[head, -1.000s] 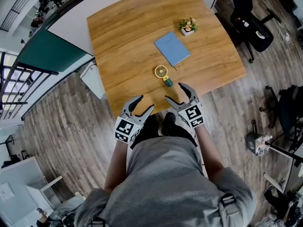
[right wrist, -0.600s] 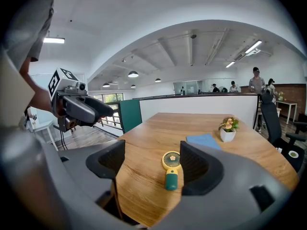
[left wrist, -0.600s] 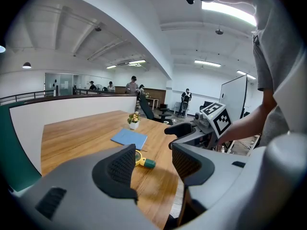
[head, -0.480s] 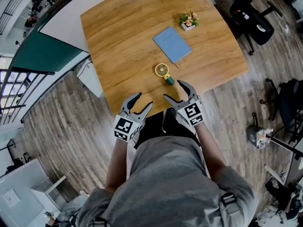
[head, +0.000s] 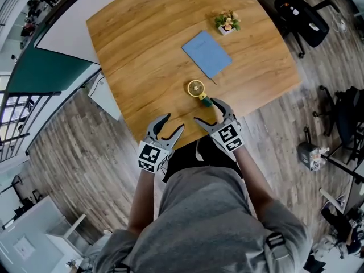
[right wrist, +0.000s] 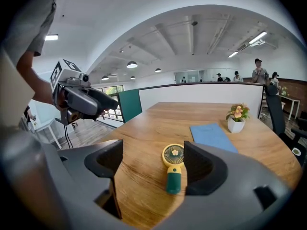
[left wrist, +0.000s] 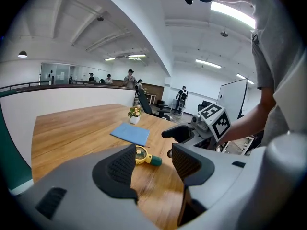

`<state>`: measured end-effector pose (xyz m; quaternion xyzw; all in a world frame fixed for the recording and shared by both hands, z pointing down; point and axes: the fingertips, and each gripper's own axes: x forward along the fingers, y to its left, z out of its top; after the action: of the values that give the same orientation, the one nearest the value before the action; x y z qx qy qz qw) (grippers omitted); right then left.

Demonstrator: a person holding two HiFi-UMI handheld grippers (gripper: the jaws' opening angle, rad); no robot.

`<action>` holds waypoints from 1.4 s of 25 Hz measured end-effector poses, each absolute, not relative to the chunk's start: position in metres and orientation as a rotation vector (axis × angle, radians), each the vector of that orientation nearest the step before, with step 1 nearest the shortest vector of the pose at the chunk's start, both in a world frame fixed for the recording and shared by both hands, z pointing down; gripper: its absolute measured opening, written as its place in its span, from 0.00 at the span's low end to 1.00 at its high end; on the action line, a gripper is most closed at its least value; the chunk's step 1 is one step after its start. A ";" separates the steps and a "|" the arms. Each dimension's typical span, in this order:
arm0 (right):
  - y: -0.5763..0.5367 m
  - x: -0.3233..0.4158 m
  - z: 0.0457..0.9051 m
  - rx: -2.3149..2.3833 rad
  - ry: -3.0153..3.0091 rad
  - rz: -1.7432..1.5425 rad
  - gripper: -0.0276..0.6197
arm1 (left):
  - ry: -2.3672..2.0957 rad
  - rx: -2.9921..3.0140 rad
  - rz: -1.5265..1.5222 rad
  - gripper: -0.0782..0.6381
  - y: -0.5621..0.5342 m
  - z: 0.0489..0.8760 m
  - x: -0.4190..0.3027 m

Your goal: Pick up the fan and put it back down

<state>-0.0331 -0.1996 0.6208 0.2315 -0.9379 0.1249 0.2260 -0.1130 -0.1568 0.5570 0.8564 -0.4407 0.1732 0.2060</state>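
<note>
A small hand fan [head: 198, 91] with a yellow round head and a dark green handle lies flat on the wooden table [head: 148, 44], near its front edge. My right gripper [head: 207, 111] is just short of the handle end, and its jaws have just been opening; they stand wide with nothing between them. In the right gripper view the fan [right wrist: 173, 166] lies ahead between the jaws, untouched. My left gripper [head: 169, 124] is open over the table's front edge, left of the fan [left wrist: 146, 157], which shows ahead of its jaws.
A blue notebook [head: 207, 53] lies beyond the fan, with a pen at its near edge. A small potted plant [head: 226, 23] stands at the far right. Office chairs [head: 300, 17] stand right of the table on the wood floor.
Both grippers have moved forward and down toward the table. The right gripper's jaws now stand a little wider and closer to the fan's handle. The fan has not moved.
</note>
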 end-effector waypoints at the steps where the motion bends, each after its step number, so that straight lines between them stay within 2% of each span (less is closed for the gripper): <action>1: -0.203 -0.034 0.624 0.639 -2.580 0.351 0.65 | -1.217 2.383 0.485 0.46 -0.160 0.560 -0.113; 26: -0.252 -0.050 0.702 0.669 -2.470 0.421 0.67 | -1.178 2.317 0.432 0.46 -0.211 0.615 -0.124; 35: -0.263 -0.058 0.724 0.698 -2.452 0.424 0.68 | -1.116 2.298 0.498 0.45 -0.212 0.647 -0.120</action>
<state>-0.0580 -0.2628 0.7238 0.2595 -0.9121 0.1579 0.2752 -0.1204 -0.2116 0.6472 0.8511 -0.4133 0.1845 0.2661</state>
